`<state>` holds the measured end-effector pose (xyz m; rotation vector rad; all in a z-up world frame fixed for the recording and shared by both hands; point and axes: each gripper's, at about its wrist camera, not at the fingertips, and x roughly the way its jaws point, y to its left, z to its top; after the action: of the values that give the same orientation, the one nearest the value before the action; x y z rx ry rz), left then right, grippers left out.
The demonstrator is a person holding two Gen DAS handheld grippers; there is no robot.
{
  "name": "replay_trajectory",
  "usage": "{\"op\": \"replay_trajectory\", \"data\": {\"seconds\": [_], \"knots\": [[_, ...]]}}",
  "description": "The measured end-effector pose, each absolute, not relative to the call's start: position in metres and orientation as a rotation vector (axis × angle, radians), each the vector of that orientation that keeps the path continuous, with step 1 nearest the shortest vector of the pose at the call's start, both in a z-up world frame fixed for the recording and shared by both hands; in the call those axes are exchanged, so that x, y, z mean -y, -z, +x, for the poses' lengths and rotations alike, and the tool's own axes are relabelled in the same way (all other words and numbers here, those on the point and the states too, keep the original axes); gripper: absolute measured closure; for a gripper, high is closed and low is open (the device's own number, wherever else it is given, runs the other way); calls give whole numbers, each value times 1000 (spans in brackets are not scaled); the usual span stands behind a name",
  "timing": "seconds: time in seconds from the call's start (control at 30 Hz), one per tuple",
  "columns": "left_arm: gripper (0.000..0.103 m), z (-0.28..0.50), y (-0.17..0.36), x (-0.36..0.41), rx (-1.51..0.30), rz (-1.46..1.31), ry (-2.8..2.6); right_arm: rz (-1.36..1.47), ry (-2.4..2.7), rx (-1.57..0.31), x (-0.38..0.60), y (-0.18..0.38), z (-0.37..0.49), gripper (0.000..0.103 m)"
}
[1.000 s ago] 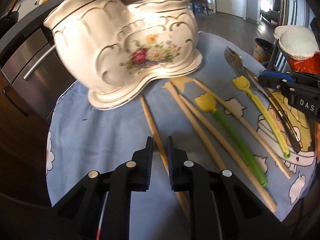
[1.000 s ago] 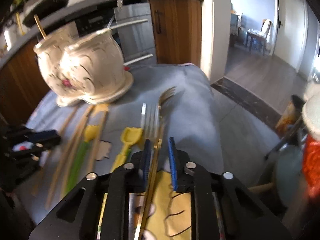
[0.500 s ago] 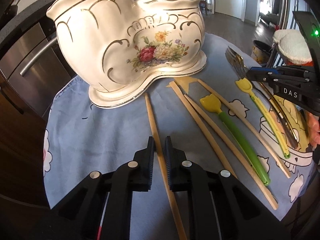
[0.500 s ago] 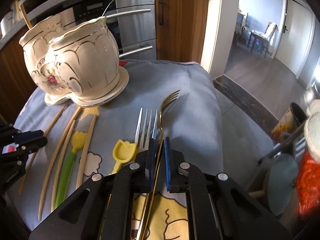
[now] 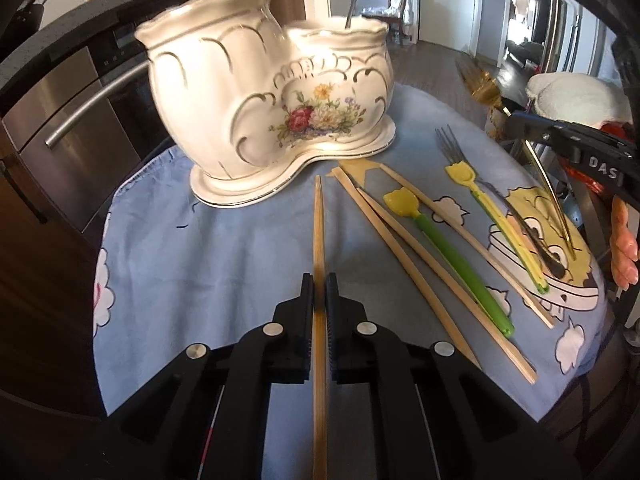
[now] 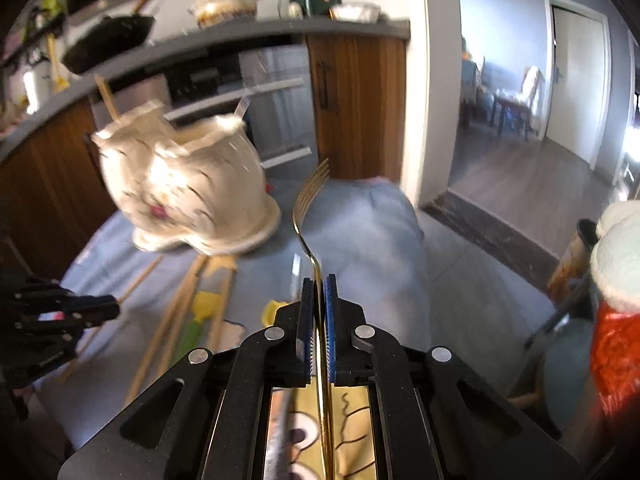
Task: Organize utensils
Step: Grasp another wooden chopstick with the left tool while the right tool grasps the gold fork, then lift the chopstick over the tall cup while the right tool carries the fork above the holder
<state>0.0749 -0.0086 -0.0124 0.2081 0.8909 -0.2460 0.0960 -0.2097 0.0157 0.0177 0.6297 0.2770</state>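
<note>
Blue cartoon cloth (image 5: 200,248); right gripper (image 5: 516,118), seemingly lettered "DAS", clamping gold fork (image 6: 310,200).

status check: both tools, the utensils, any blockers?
Left tool shut on wooden chopstick. Right tool shut on gold fork, lifted. Ceramic holder ahead, unobstructed. Other utensils remain on cloth.

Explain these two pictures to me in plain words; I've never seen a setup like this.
No robot here: a person holds a two-finger gripper in each hand, and each carries a fisheye camera looking along its fingers.

Left camera: the left gripper is shut on a wooden chopstick. Ahead stands a white flowered ceramic holder on a blue cartoon cloth, where more chopsticks, a green-handled spoon, a yellow spoon and a silver fork lie.

Right camera: the right gripper is shut on a gold fork, lifted off the cloth.
</note>
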Motion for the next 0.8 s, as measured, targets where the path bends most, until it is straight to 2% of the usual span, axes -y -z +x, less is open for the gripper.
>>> {"op": "replay_trajectory", "data": {"seconds": [0.33, 0.8], "knots": [[97, 42, -13, -5, -675, 190, 256, -34, -322, -397, 193, -56, 45, 97], [97, 34, -71, -34, -372, 91, 194, 6, -394, -240, 174, -110, 49, 97]]}}
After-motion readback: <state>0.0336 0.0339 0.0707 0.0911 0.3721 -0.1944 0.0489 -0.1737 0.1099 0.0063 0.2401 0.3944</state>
